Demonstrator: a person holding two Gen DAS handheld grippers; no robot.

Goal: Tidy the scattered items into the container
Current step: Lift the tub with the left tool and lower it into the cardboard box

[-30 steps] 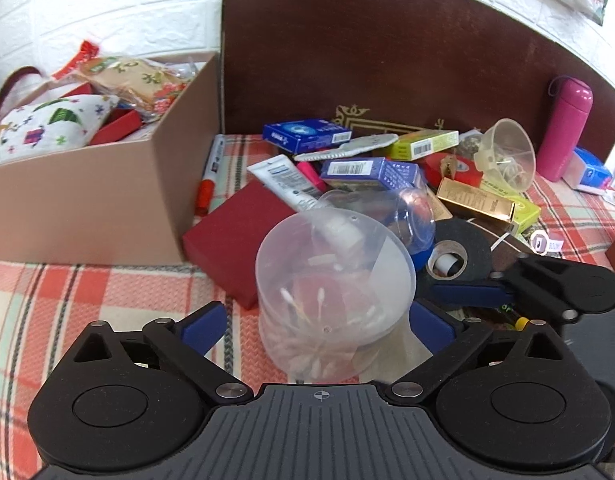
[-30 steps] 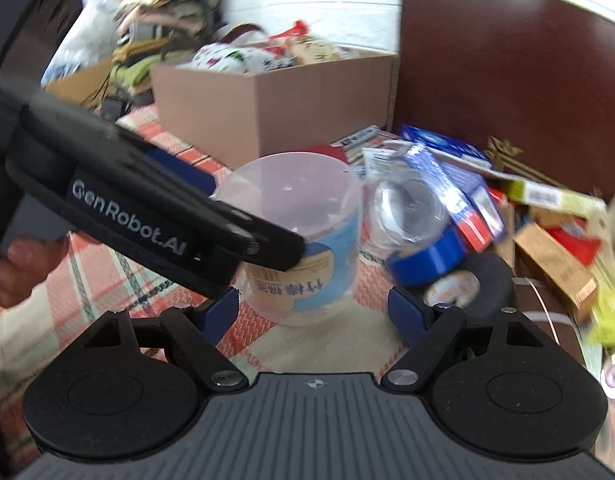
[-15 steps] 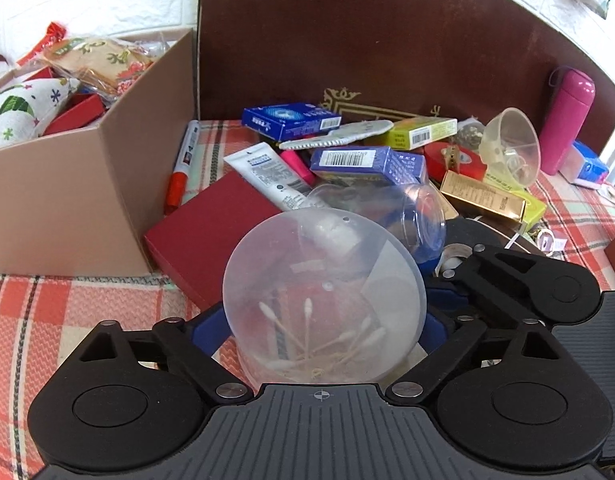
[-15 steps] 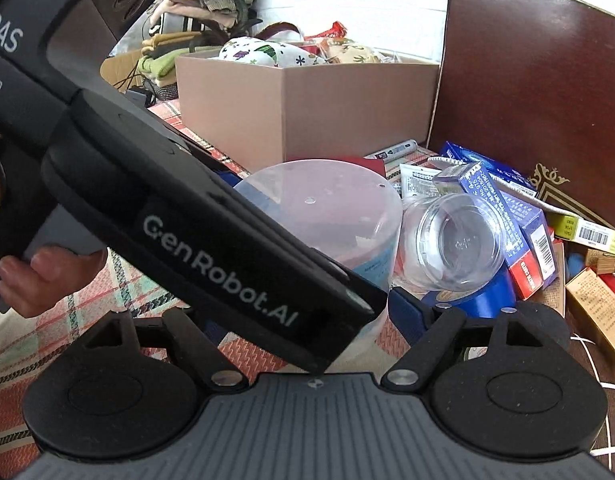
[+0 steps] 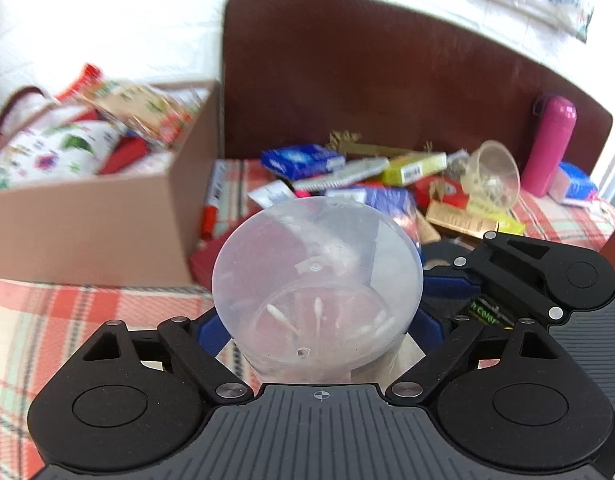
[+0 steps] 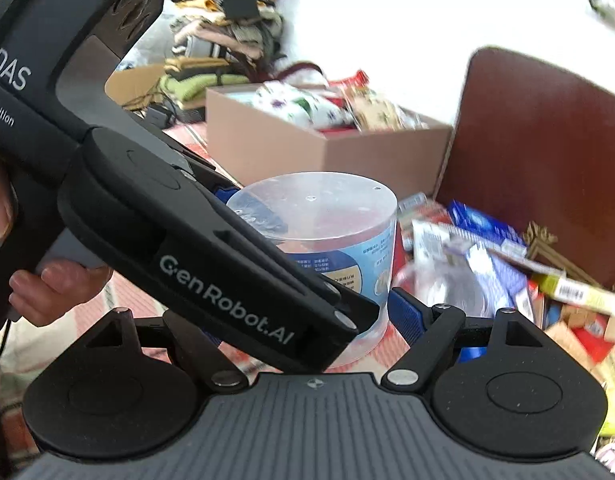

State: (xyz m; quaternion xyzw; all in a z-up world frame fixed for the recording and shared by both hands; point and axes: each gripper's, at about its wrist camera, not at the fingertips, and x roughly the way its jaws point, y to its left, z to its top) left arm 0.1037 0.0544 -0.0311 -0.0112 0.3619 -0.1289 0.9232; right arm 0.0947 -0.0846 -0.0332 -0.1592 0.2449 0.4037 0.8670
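A clear round tub of cotton swabs [image 5: 315,276] with a blue label [image 6: 339,264] is raised a little above the plaid cloth. My left gripper [image 5: 317,322] is shut on it, a blue pad pressing each side. In the right wrist view the left gripper [image 6: 211,248] crosses in front from the left. My right gripper [image 6: 307,316] also closes around the tub: its right pad [image 6: 405,314] lies against the tub's side, and its left pad is hidden. The cardboard box [image 5: 87,232], filled with packets, stands behind at the left.
Loose items are piled beside the box: a blue carton [image 5: 303,158], a red marker [image 5: 209,208], a clear cup [image 5: 495,176], a pink bottle [image 5: 553,144]. A brown headboard [image 5: 387,80] stands behind them. A person's hand [image 6: 63,280] holds the left gripper's handle.
The left jaws have closed from wide apart onto the tub. Both grippers have risen with the tub between them, lifting it off the cloth. The right jaws keep the same width.
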